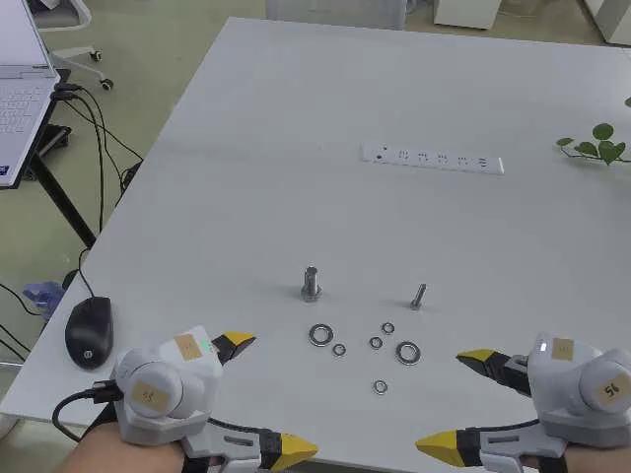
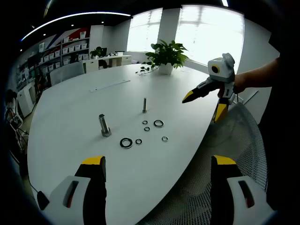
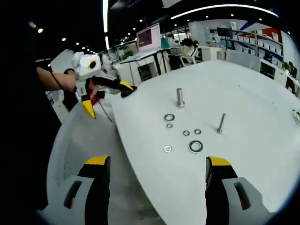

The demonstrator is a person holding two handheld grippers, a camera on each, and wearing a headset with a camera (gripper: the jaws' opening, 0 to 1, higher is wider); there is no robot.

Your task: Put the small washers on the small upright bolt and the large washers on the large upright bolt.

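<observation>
The head view is evenly bright and sharp. Soft overhead light leaves only faint shadows on the white table (image 1: 296,148), and the washers (image 1: 320,335) read crisp. In the left gripper view the windows (image 2: 206,33) at 1 o'clock are blown out to white, and the table edge bows. The right gripper view is dimmer: ceiling light strips (image 3: 105,18) glare from 11 to 1 o'clock, the room behind is murky, and straight lines curve outward.
</observation>
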